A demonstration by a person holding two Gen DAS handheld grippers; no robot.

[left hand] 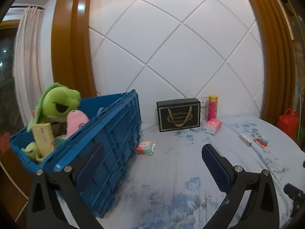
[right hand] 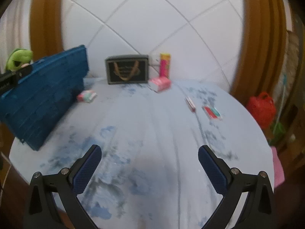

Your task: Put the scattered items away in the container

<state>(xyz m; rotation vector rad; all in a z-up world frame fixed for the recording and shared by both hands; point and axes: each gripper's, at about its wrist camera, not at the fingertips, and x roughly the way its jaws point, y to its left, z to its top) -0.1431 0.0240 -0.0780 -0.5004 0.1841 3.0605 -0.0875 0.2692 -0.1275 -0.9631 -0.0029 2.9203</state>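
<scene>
A blue crate [left hand: 106, 133] [right hand: 43, 95] stands at the left of the bed and holds a green frog plush [left hand: 57, 103], a pink plush [left hand: 75, 121] and a beige box [left hand: 42, 139]. My left gripper [left hand: 152, 150] is open beside the crate's near wall, nothing between its fingers. My right gripper [right hand: 149, 152] is open over the bare sheet. Scattered on the bed lie a tissue pack [left hand: 144, 147] [right hand: 86, 96], a pink box [left hand: 213, 126] [right hand: 159, 84], a slim red box [left hand: 245, 139] [right hand: 190, 104] and a red-green pack [left hand: 262, 142] [right hand: 212, 113].
A black gift box [left hand: 178, 114] [right hand: 127, 69] and a pink-yellow canister [left hand: 212, 106] [right hand: 164, 64] stand against the padded white headboard [left hand: 171, 47]. A red bag [left hand: 286, 122] [right hand: 262, 108] sits off the bed's right edge. The blue-patterned sheet [right hand: 152, 124] spreads across the middle.
</scene>
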